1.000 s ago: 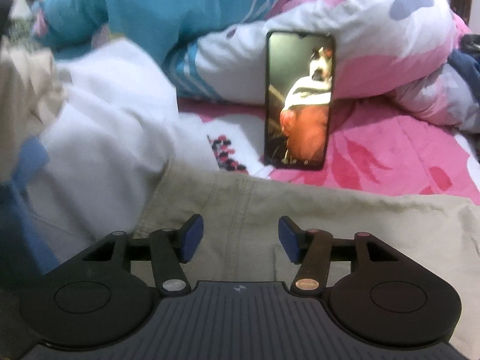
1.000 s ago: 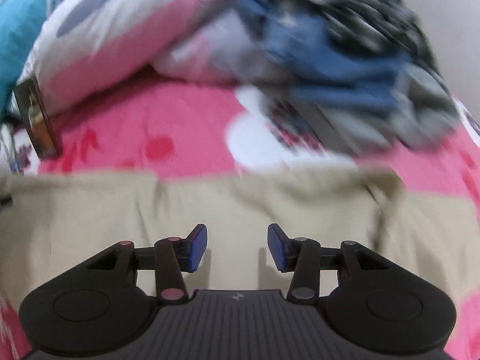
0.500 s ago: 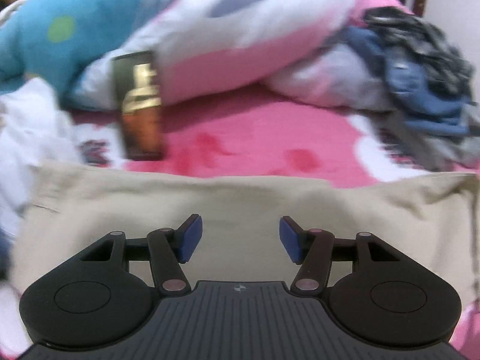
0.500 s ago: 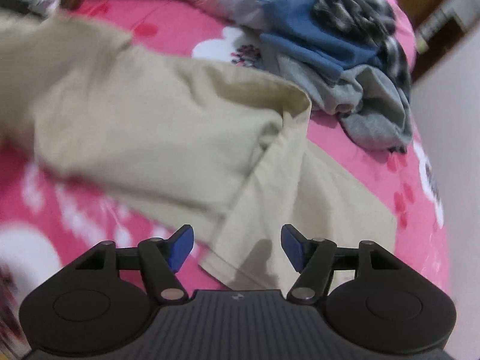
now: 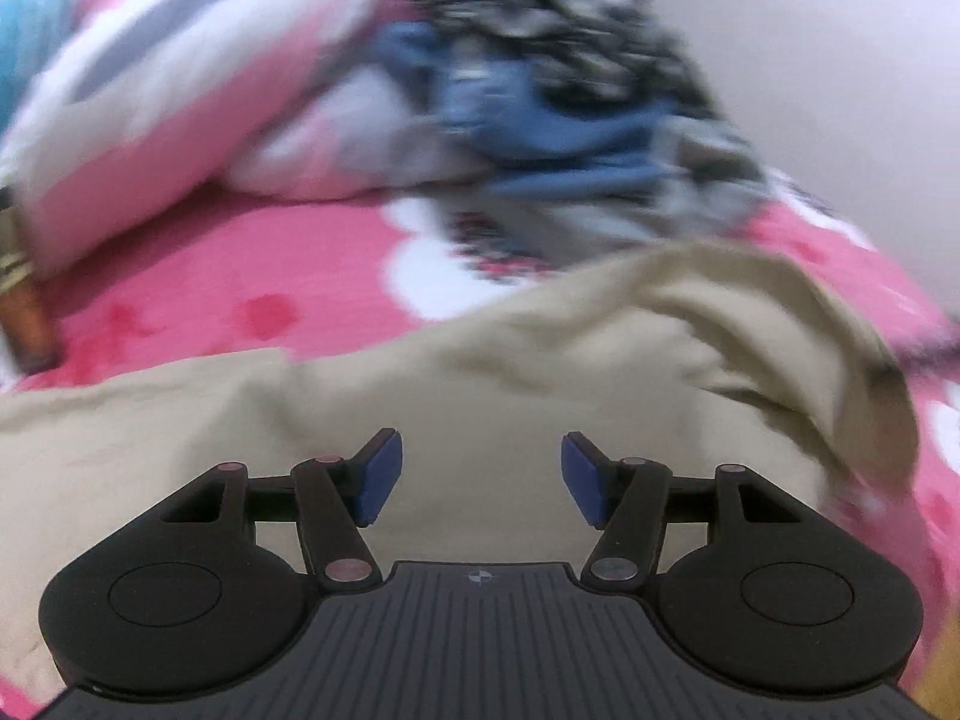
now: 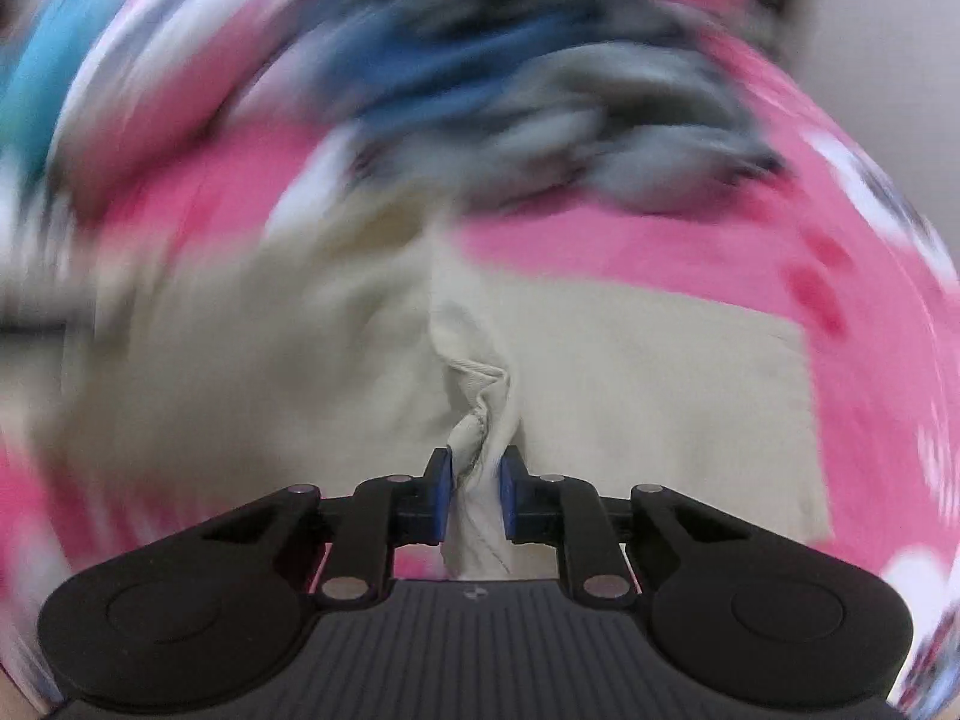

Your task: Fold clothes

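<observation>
Beige trousers (image 6: pixel 630 372), right claw (image 6: pixel 474 495) closing on fold

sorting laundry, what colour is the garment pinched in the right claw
Beige garment; right wrist view shows it best.

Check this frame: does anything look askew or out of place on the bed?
Yes: the beige garment lies rumpled, its far corner flopped over. A bunched edge sits between the closing right gripper. Unfolded clothes are heaped behind.
</observation>
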The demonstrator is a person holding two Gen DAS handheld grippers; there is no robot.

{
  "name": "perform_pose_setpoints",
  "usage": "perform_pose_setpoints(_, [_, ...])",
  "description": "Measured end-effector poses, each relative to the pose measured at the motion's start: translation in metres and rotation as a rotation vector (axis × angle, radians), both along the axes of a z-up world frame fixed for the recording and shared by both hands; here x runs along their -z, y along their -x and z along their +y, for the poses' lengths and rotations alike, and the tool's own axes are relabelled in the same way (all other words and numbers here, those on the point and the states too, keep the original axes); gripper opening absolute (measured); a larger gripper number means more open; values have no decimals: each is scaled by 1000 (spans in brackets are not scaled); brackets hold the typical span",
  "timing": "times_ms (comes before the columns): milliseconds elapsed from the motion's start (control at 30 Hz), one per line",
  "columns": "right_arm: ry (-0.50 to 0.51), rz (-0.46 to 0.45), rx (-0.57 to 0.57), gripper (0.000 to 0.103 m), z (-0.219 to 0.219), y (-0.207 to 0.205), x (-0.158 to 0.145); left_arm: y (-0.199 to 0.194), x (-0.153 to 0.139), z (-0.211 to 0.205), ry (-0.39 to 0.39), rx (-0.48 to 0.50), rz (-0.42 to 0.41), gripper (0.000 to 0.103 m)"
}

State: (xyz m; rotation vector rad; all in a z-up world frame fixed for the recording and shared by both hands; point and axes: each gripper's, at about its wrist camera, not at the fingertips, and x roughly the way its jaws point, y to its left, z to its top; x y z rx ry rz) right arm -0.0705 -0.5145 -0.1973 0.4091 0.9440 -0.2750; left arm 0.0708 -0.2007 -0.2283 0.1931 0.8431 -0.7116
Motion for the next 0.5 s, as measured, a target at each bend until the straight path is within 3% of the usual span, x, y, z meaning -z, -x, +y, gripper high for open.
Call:
perform_pose_setpoints(133, [-348, -98, 308, 17, -114, 2, 6, 10, 11, -30, -8, 154, 70, 65])
perform_pose_setpoints(233, [-515, -56, 539, 19, -182, 7, 51, 16, 25, -58, -35, 245, 108, 65])
perform_pose_setpoints(333, [-685, -16, 698, 22, -222, 16, 97, 19, 41, -85, -83, 310, 109, 65])
perform_pose_setpoints(400, [-737, -40, 706, 29, -221, 22, 104, 21, 45, -97, -110, 342, 89, 65])
perform_pose_setpoints(467, [-747, -67, 684, 50, -216, 26, 103, 22, 46, -106, -132, 370, 59, 65])
perform_pose_setpoints(500, [-725, -76, 658, 54, -211, 28, 98, 23, 47, -111, -141, 381, 46, 65])
